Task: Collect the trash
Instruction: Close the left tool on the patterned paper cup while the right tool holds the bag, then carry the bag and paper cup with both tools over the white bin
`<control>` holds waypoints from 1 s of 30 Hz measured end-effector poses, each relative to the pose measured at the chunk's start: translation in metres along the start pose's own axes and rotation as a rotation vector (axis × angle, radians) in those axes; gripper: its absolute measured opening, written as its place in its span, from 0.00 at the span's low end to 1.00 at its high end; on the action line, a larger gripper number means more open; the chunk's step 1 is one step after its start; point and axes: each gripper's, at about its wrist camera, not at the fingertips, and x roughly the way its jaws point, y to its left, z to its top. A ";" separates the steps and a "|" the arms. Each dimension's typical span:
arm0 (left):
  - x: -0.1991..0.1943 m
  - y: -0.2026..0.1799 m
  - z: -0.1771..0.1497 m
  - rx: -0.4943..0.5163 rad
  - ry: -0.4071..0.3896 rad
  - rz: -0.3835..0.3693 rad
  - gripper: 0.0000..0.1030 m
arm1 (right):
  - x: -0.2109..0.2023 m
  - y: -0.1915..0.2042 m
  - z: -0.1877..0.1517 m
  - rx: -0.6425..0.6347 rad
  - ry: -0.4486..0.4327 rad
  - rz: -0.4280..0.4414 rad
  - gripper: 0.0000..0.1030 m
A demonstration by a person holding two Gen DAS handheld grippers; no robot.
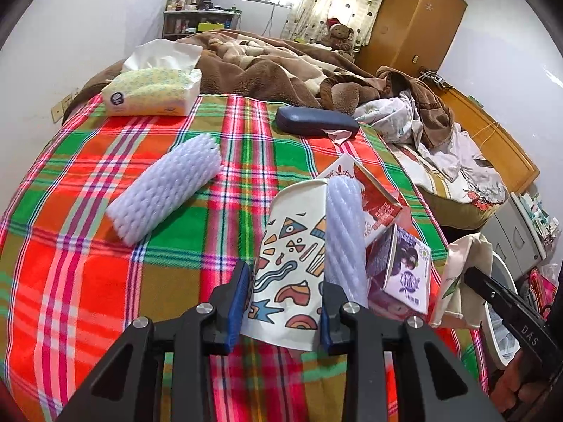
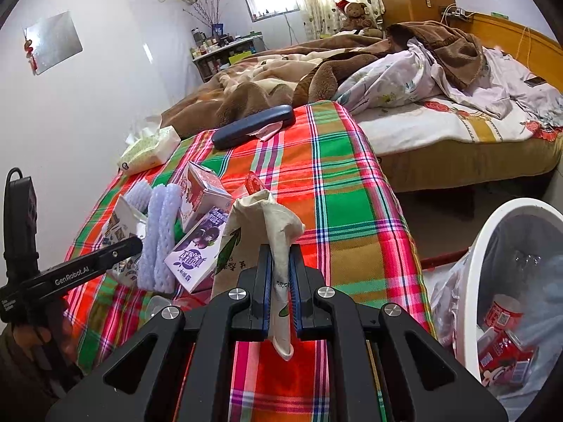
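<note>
My left gripper (image 1: pixel 285 281) is shut on a patterned paper cup (image 1: pixel 292 256) lying on the plaid cloth; the cup also shows in the right wrist view (image 2: pixel 121 225). A foam net sleeve (image 1: pixel 343 232) leans against the cup. My right gripper (image 2: pixel 280 270) is shut on a beige paper bag (image 2: pixel 260 225), which shows in the left wrist view (image 1: pixel 464 274). A purple carton (image 2: pixel 197 249) and a red-and-white carton (image 2: pixel 200 193) lie between them. The white trash bin (image 2: pixel 506 225) with red cans stands on the floor at right.
A second foam sleeve (image 1: pixel 165 183), a tissue pack (image 1: pixel 155 89) and a dark glasses case (image 1: pixel 315 121) lie farther back on the plaid cloth (image 1: pixel 218 211). Brown blankets (image 1: pixel 267 66) and bedding cover the bed behind.
</note>
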 end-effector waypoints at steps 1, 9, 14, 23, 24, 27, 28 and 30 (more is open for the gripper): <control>-0.002 0.001 -0.001 -0.003 0.001 -0.003 0.33 | -0.001 0.000 0.000 0.001 -0.001 0.001 0.09; -0.027 -0.002 -0.016 -0.009 -0.028 -0.012 0.33 | -0.013 -0.001 -0.007 0.000 -0.012 0.009 0.09; -0.046 -0.013 -0.023 0.009 -0.052 -0.018 0.33 | -0.019 -0.003 -0.012 0.004 -0.014 0.011 0.09; -0.075 -0.050 -0.038 0.064 -0.089 -0.064 0.33 | -0.043 -0.009 -0.020 0.017 -0.049 0.013 0.09; -0.077 -0.057 -0.039 0.074 -0.090 -0.069 0.33 | -0.047 -0.012 -0.022 0.019 -0.053 0.012 0.09; -0.082 -0.073 -0.045 0.106 -0.093 -0.082 0.33 | -0.056 -0.019 -0.026 0.032 -0.066 0.005 0.09; -0.083 -0.080 -0.047 0.116 -0.094 -0.092 0.33 | -0.060 -0.023 -0.027 0.038 -0.071 0.002 0.09; -0.084 -0.093 -0.052 0.137 -0.092 -0.108 0.33 | -0.067 -0.028 -0.030 0.046 -0.082 -0.008 0.09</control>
